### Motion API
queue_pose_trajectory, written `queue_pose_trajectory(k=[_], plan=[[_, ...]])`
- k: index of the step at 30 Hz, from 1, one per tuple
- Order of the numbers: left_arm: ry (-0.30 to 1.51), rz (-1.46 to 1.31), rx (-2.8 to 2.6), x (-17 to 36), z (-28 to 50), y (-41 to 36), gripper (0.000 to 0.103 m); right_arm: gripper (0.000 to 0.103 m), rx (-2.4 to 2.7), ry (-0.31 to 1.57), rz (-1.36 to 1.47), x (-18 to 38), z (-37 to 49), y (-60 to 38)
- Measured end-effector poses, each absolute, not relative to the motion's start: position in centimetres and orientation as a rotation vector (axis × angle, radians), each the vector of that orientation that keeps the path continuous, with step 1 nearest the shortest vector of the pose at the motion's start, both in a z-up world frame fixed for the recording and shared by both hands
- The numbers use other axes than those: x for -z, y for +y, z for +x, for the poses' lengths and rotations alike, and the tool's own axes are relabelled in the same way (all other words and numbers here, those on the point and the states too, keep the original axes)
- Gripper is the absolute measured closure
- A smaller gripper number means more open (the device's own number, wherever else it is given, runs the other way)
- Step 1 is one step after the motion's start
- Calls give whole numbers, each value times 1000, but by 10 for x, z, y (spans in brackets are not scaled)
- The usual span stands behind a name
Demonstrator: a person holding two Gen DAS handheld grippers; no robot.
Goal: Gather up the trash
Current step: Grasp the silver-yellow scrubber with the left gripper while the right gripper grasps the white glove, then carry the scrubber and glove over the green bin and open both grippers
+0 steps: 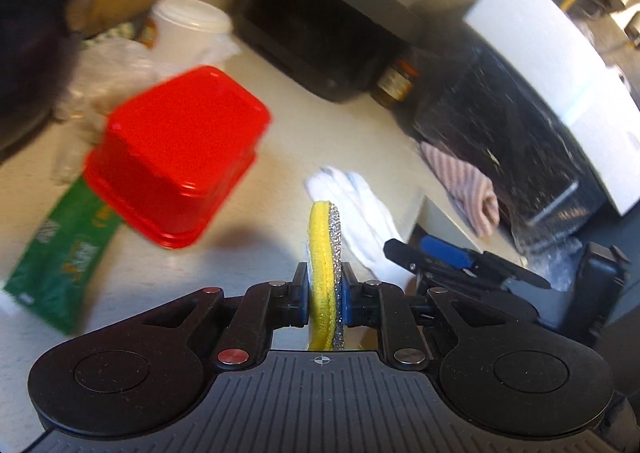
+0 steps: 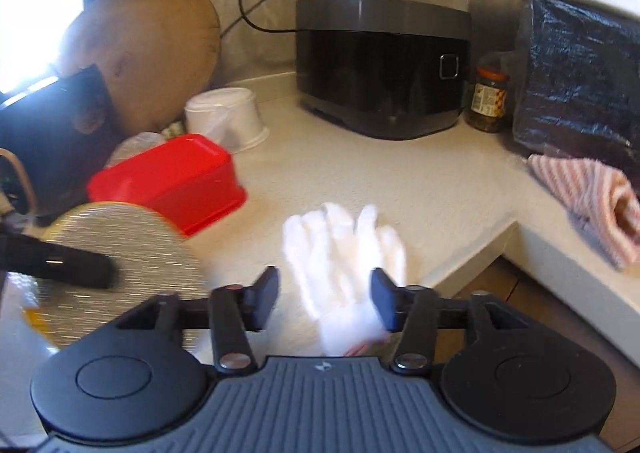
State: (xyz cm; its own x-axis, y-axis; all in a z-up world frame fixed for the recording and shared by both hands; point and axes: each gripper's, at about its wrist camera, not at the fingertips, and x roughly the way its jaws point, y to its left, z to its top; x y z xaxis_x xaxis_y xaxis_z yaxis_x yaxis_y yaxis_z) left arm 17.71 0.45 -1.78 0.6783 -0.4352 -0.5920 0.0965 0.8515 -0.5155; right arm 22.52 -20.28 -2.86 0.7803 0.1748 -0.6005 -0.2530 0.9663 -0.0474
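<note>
Pale speckled kitchen counter (image 2: pixel 360 173), cluttered. Left gripper (image 1: pixel 325 303) is clamping a round yellow-and-silver scouring pad (image 1: pixel 325 249); right gripper (image 2: pixel 324 299) is gaping, pads untouching, around a white cloth glove (image 2: pixel 344 253) near the counter's front edge. Red plastic tub (image 1: pixel 176 157) and green wrapper (image 1: pixel 60 257) are waiting uncollected.

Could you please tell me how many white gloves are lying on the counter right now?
1. The white glove lies near the counter's front edge, right before the open right gripper. Another could be hidden beneath it.
</note>
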Motion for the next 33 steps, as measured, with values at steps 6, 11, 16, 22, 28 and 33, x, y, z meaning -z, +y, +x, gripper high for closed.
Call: queue_pose_trajectory(k=[6,11,16,22,28,33], plan=[[740,-539,240,16,156,36,85,40,-212,700,-207,50,264,-193],[723,-572,203,14,148,50,85,78,-214,766,-223,57,273,-184],[731,-563,235,13,155,45,85,97,-258,750,-143,33,256,-188],[772,-518,362,12,177,12,85,97,-317,683,-59,-4,208,-199],[879,-395,557,18,198,-54,85,97,-224,671,-4,-9,166,-231],[990,-247,715,34,208,-119,85,97,-55,732,52,18,136,-268]])
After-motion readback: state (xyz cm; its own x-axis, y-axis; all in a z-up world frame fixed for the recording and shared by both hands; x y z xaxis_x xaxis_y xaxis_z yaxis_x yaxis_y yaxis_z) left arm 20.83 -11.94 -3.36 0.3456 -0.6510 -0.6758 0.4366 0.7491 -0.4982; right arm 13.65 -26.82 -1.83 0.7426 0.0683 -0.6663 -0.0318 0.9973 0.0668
